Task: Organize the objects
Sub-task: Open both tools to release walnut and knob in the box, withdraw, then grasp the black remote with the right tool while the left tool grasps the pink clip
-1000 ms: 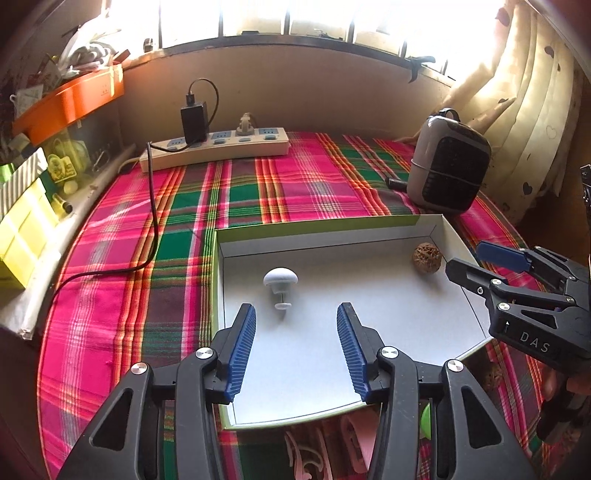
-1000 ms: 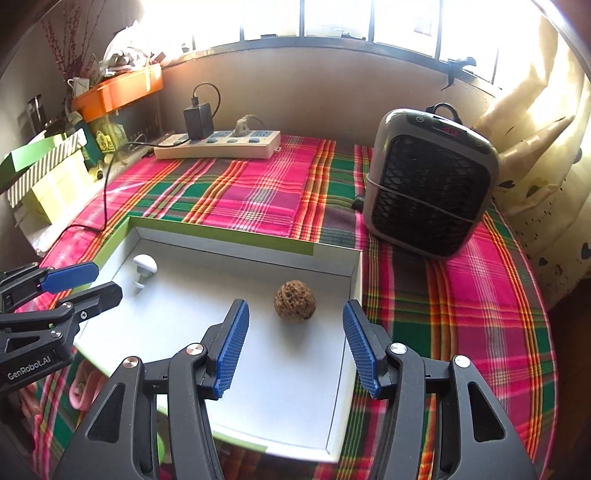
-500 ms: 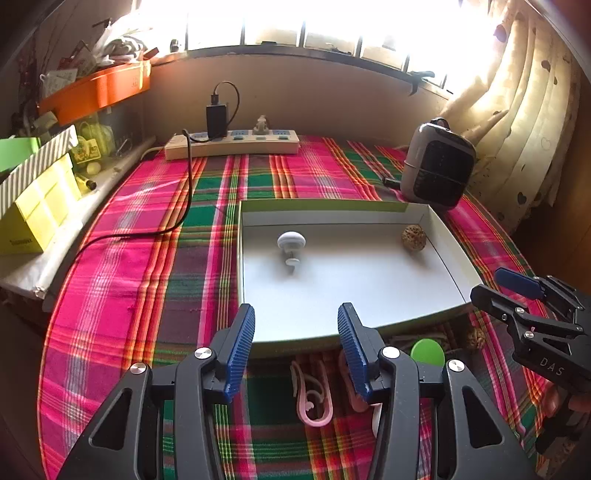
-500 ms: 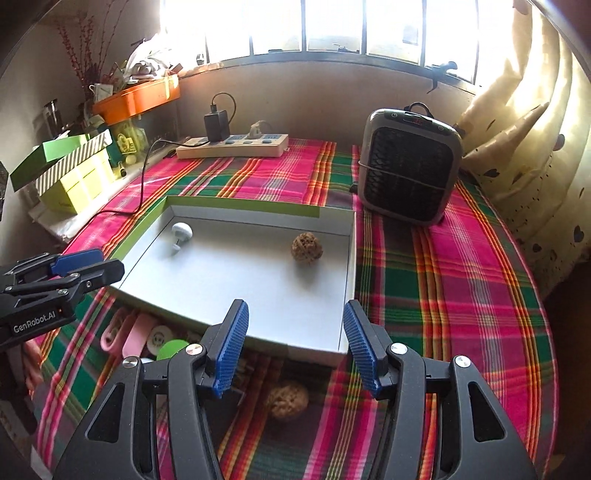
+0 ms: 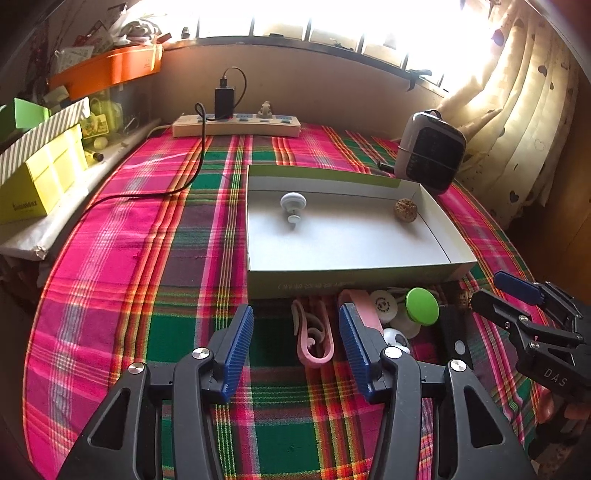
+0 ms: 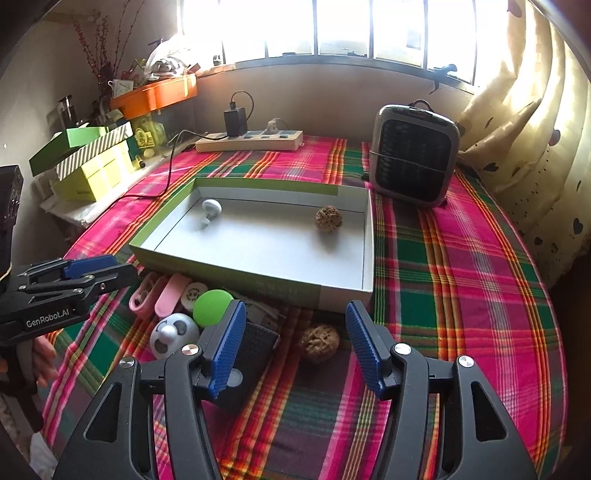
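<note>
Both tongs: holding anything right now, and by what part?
Nothing held. Left tongs are open over the pink plastic hook; right tongs are open above the brown wrinkled walnut on the plaid tablecloth.

My right gripper's (image 6: pixel 295 347) finger covers part of the black pouch (image 6: pixel 255 347); printing on the box's (image 5: pixel 332 286) near wall is unreadable.

Blown-out window (image 6: pixel 343 27) backlight (fisheye-warped edges)
</note>
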`<state>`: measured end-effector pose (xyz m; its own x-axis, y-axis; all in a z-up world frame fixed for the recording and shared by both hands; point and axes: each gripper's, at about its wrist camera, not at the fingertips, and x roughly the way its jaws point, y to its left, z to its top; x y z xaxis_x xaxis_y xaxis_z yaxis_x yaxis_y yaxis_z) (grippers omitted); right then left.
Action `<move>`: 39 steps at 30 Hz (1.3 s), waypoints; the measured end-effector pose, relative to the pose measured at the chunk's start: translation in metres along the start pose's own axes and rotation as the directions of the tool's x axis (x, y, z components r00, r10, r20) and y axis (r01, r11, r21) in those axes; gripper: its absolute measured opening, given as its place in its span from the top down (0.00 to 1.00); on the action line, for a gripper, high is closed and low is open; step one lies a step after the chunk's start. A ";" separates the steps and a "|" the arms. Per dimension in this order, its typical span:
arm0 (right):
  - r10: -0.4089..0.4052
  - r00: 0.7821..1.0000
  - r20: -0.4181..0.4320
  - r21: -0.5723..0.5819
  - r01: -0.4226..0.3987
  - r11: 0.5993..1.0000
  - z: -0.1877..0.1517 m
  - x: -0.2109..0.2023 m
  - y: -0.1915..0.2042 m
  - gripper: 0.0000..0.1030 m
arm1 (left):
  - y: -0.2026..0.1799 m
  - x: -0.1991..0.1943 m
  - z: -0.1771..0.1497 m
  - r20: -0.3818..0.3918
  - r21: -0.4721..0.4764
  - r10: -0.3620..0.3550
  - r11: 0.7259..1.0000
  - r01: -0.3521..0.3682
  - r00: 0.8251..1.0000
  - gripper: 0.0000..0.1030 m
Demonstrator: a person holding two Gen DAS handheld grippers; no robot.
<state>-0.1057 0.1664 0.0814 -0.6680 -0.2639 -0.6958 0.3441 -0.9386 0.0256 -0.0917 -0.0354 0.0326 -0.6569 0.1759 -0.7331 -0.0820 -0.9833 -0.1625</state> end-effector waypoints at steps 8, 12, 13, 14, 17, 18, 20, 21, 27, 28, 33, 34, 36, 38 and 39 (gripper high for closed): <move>0.031 0.999 -0.017 0.000 -0.031 1.000 -0.020 -0.004 0.012 0.38 | 0.000 0.004 -0.010 -0.031 0.014 -0.020 1.000 0.020 0.999 0.53; 0.042 0.999 -0.032 0.008 -0.042 0.999 -0.026 -0.003 0.014 0.38 | -0.003 0.008 -0.013 -0.042 0.022 -0.019 1.000 0.020 0.999 0.53; 0.041 0.998 -0.037 0.008 -0.041 0.999 -0.028 -0.003 0.015 0.38 | -0.003 0.009 -0.013 -0.047 0.025 -0.014 1.000 0.016 0.999 0.53; 0.042 0.998 -0.042 0.010 -0.042 0.999 -0.030 -0.002 0.015 0.38 | -0.004 0.011 -0.014 -0.053 0.028 -0.011 1.000 0.012 0.999 0.53; 0.052 0.997 -0.059 0.009 -0.052 0.999 -0.034 0.001 0.018 0.38 | -0.002 0.014 -0.015 -0.059 0.024 -0.007 1.000 0.009 0.998 0.53; 0.050 0.997 -0.064 0.007 -0.050 0.999 -0.034 0.002 0.020 0.38 | -0.002 0.015 -0.015 -0.063 0.024 -0.004 1.000 0.006 0.998 0.53; 0.050 0.996 -0.073 0.000 -0.051 0.999 -0.036 0.006 0.023 0.38 | -0.001 0.018 -0.016 -0.072 0.026 -0.002 1.000 0.004 0.997 0.53; 0.045 0.996 -0.078 -0.005 -0.045 0.999 -0.036 0.007 0.024 0.38 | -0.001 0.019 -0.016 -0.075 0.024 0.000 1.000 0.002 0.997 0.53; 0.016 0.995 -0.103 -0.016 -0.018 1.000 -0.035 0.016 0.027 0.38 | -0.002 0.023 -0.012 -0.077 0.039 0.003 0.999 0.000 0.997 0.53; 0.014 0.994 -0.104 -0.013 -0.015 1.000 -0.035 0.017 0.026 0.38 | -0.002 0.024 -0.012 -0.077 0.041 0.005 0.999 -0.002 0.997 0.53; 0.002 0.994 -0.108 -0.012 -0.003 1.000 -0.033 0.020 0.025 0.38 | -0.005 0.027 -0.009 -0.077 0.058 0.020 0.998 -0.016 0.997 0.53; -0.002 0.994 -0.109 -0.013 0.001 1.000 -0.033 0.020 0.024 0.38 | -0.005 0.028 -0.008 -0.077 0.061 0.024 0.998 -0.020 0.997 0.53; -0.009 0.993 -0.114 -0.016 0.007 1.000 -0.033 0.022 0.024 0.38 | -0.006 0.029 -0.007 -0.075 0.067 0.036 0.997 -0.031 0.997 0.53; -0.017 0.993 -0.119 -0.017 0.015 1.000 -0.033 0.024 0.023 0.38 | -0.007 0.030 -0.007 -0.072 0.075 0.048 0.996 -0.043 0.996 0.53; -0.018 0.992 -0.123 -0.013 0.016 1.000 -0.033 0.024 0.022 0.38 | -0.008 0.031 -0.007 -0.070 0.080 0.054 0.996 -0.048 0.996 0.53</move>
<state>-0.0928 0.1466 0.0416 -0.5877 -0.2180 -0.7792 0.3421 -0.9396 0.0048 -0.1060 -0.0218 0.0069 -0.6062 0.1253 -0.7854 -0.1101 -0.9912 -0.0732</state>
